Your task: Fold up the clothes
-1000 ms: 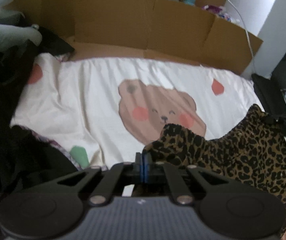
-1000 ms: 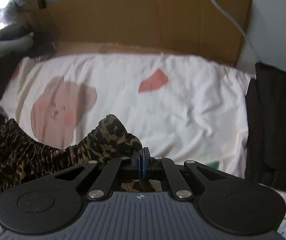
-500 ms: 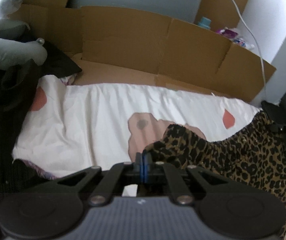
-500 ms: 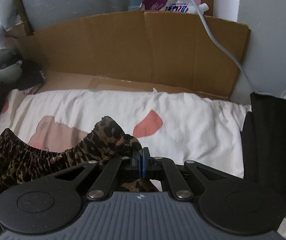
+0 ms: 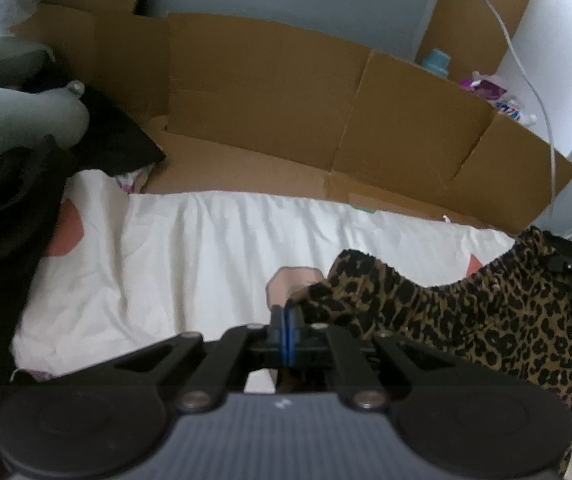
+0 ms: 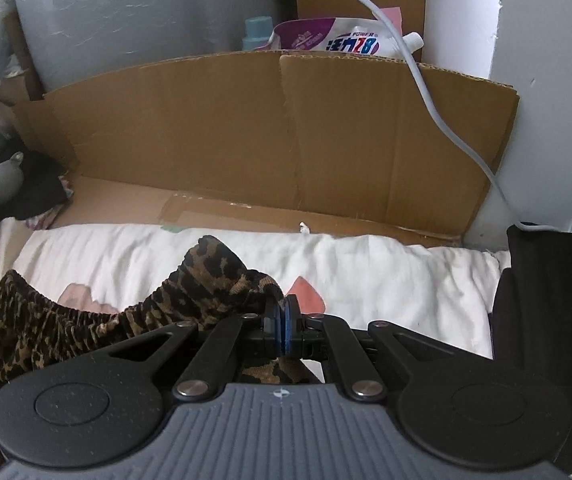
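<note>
Bedding: white quilt cover (image 5: 213,248) with pink patches and a partly hidden bear print, soft and lightly creased, is spread as the working surface.
Surround: brown corrugated cardboard (image 6: 269,132), stiff and flat-panelled, is stood along the far edge of the bedding; a white cable (image 6: 438,120) is draped over it.
Side heaps: dark clothing (image 6: 550,300) is piled at the right edge of the bedding; a grey padded item (image 5: 17,96) is seen at the left.
Garment: leopard-print garment (image 5: 466,312), thin knit with a gathered, ruffled elastic edge, is held up off the quilt cover and slung between the two grippers, its lower part hanging out of view.
Handling: judged light, limp and stretchy, not fragile; the body is expected to sag and bunch unless kept taut; the gathered band is judged the firmest place to be gripped, one hold near each end.
Left gripper (image 5: 287,320): jaws are pressed together on the garment's left end, blue pads meeting around a fold of cloth.
Right gripper (image 6: 282,322): jaws are pressed together on the right end of the band, cloth trailing below the fingers.
Small items: pale blue bottle cap (image 6: 257,32) and printed refill pouch (image 6: 338,40) are lodged behind the cardboard.
</note>
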Available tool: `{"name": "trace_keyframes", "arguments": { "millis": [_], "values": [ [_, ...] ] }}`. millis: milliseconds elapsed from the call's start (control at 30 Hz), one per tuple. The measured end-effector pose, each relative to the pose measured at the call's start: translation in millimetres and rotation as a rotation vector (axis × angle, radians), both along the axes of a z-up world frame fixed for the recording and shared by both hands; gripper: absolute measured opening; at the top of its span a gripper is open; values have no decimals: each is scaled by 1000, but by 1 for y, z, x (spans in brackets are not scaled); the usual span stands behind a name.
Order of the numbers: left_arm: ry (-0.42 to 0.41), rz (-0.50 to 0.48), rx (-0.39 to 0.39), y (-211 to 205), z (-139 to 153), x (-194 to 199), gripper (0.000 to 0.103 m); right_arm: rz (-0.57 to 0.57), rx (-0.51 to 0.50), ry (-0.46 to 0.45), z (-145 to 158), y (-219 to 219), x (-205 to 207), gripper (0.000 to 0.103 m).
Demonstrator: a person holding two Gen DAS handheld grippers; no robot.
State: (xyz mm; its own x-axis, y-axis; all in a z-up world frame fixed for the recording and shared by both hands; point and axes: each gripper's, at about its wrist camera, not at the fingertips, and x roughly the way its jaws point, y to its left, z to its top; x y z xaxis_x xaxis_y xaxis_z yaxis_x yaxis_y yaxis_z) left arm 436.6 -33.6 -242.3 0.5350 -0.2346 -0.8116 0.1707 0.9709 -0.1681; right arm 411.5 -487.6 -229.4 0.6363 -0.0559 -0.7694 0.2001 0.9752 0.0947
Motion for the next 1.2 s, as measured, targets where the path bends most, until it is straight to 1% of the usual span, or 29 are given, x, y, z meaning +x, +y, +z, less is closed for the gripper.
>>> {"name": "trace_keyframes", "arguments": {
  "millis": [100, 200, 233, 267, 300, 333, 400, 467, 533, 567, 600, 767, 900, 1100, 1200],
  "values": [
    [59, 19, 59, -4, -16, 8, 7, -11, -16, 31, -11, -1, 6, 4],
    [80, 26, 53, 0, -24, 5, 14, -21, -6, 41, -15, -7, 0, 9],
    [86, 25, 50, 2, -25, 3, 17, -25, -2, 44, -17, -10, -1, 14],
    [92, 23, 50, 4, -27, 0, 19, -28, 1, 47, -19, -12, -3, 29],
    [96, 23, 54, 6, -28, -3, 22, -31, 1, 47, -19, -15, -6, 39],
    [100, 25, 60, 7, -29, -6, 24, -32, -4, 42, -17, -18, -10, 41],
    [107, 30, 64, 9, -29, -14, 24, -38, 4, 44, -14, -27, -16, 42],
    [109, 39, 59, 11, -26, -23, 27, -50, 18, 49, -10, -37, -25, 42],
    [113, 54, 65, 12, -22, -29, 38, -59, 27, 52, -7, -46, -33, 42],
    [117, 66, 74, 12, -19, -33, 39, -61, 26, 53, -5, -49, -37, 42],
    [122, 79, 77, 12, -16, -37, 39, -60, 26, 54, -3, -52, -42, 42],
    [129, 116, 40, 10, 1, -62, 39, -34, 63, 52, 9, -65, -65, 42],
    [110, 111, 40, 1, 17, -84, 41, -6, 88, 58, 17, -69, -87, 42],
    [64, 159, -6, -10, 47, -122, 44, -6, 140, 58, 24, -78, -127, 42],
    [60, 163, -19, -21, 59, -138, 44, -4, 126, 60, 27, -79, -148, 42]
  ]
}}
